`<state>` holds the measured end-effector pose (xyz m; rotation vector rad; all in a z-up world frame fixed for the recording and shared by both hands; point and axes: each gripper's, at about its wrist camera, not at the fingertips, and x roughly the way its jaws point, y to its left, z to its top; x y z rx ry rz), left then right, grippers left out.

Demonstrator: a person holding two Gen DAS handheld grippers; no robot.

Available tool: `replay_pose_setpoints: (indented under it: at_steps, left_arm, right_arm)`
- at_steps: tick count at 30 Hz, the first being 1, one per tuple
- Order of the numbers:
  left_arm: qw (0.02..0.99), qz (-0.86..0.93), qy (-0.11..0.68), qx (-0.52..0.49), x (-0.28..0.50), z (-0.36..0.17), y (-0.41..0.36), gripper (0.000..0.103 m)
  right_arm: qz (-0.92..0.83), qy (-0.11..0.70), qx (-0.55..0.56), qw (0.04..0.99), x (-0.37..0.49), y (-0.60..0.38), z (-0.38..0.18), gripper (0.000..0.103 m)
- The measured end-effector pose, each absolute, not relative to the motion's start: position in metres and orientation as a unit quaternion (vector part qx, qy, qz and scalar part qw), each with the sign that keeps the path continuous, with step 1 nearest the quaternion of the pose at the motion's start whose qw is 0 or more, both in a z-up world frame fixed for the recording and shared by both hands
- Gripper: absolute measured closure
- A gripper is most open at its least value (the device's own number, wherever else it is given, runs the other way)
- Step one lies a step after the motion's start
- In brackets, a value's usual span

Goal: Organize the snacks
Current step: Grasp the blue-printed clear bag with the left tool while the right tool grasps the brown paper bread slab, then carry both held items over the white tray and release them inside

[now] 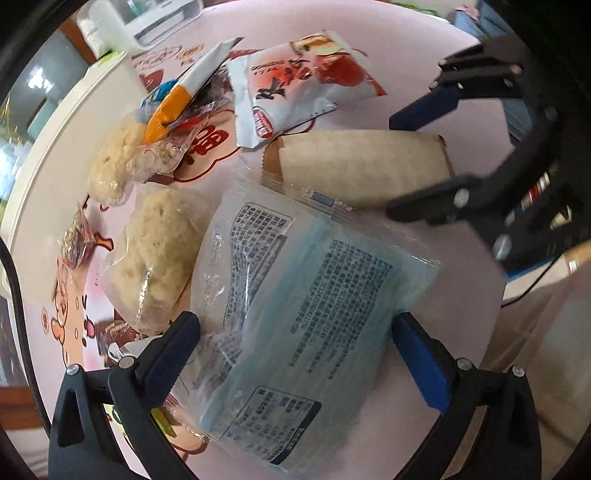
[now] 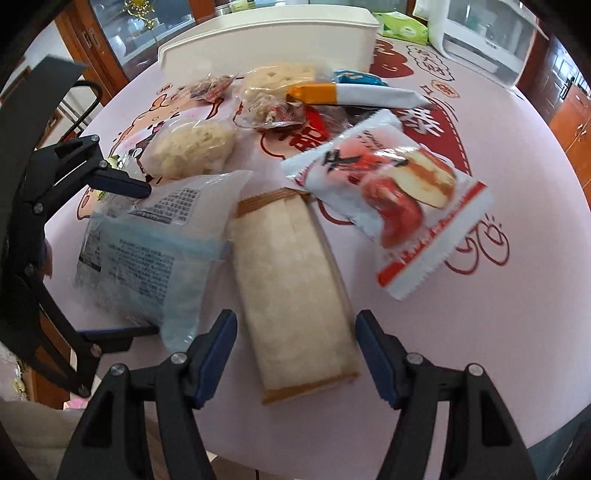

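Several snack packets lie on a pink printed tablecloth point(image 2: 498, 155). A clear and blue packet with black print point(image 1: 317, 295) point(image 2: 147, 251) lies between the fingers of my left gripper point(image 1: 295, 325) point(image 2: 151, 260). Those jaws stand wide and point down, with no pad pressing. A long beige bread packet point(image 2: 291, 288) point(image 1: 362, 166) lies between the fingers of my right gripper point(image 2: 297, 325) point(image 1: 389, 166), with thin gaps beside both pads. Beyond them are a red and white cake packet point(image 2: 388, 199) point(image 1: 295, 85), an orange and white stick packet point(image 2: 351, 94) point(image 1: 184, 96) and clear bags of pale puffed snack point(image 2: 188, 147) point(image 1: 159, 254).
A white bin point(image 2: 269, 40) point(image 1: 55, 155) stands at the far side of the table, just behind the snacks. A white appliance point(image 2: 480, 44) and a green wipes pack point(image 2: 402, 26) sit at the back right. The near table edge point(image 2: 332, 469) runs close below my right gripper.
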<state>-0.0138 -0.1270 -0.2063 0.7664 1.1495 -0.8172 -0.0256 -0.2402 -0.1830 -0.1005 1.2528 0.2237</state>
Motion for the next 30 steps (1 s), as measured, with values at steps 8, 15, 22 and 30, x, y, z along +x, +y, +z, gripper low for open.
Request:
replay_pose_setpoints:
  at_steps: [8, 15, 22, 30]
  left_arm:
    - [0.734, -0.307, 0.537, 0.281, -0.008, -0.198, -0.127, 0.016]
    - [0.772, -0.284, 0.534, 0.196, -0.02, -0.171, -0.11, 0.053]
    - [0.789, -0.254, 0.554, 0.075, -0.008, -0.159, -0.081, 0.061]
    - [0.821, -0.225, 0.524, -0.002, -0.005, -0.121, -0.044, 0.061]
  right_arm:
    - [0.097, 0.576, -0.081, 0.808, -0.02, -0.232, -0.187, 0.046]
    - [0.103, 0.579, -0.038, 0.808, -0.028, -0.245, -0.179, 0.049]
    - [0.11, 0.565, -0.013, 0.818, -0.035, -0.248, -0.161, 0.049]
    - [0.136, 0.528, -0.004, 0.838, -0.027, -0.24, -0.126, 0.048]
